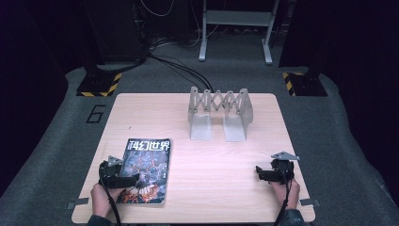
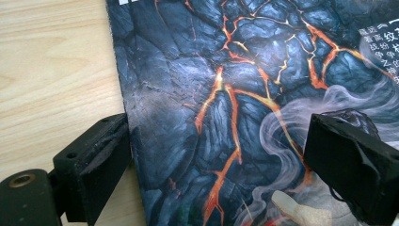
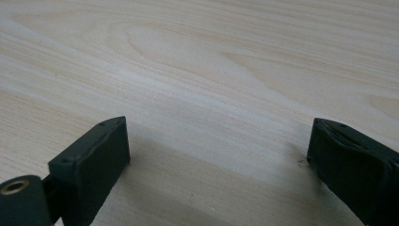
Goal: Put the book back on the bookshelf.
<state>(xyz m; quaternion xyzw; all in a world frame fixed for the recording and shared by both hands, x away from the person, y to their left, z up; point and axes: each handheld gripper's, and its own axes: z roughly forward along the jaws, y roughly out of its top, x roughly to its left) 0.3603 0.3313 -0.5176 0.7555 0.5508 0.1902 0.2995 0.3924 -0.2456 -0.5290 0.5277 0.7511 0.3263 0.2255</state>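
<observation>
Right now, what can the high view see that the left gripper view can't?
High view alone: the grey metal folding rack at the table's far side, the right gripper and the magazine's title. Left gripper view alone: close-up glowing orange cracks in the cover's dark rock. Both: the dark lava-pictured magazine, the open left gripper over it, and the pale wooden table.

From my remote seat I read four large white Chinese characters — 科幻世界 — across the top of the dark, lava-cracked magazine cover (image 1: 147, 170) lying on the pale wooden table. Small white Chinese print stood at that cover's edge (image 2: 382, 42) in the left gripper view, too small for me to make out. A dark numeral 6 (image 1: 96, 113) was marked on the grey floor beside the table.
</observation>
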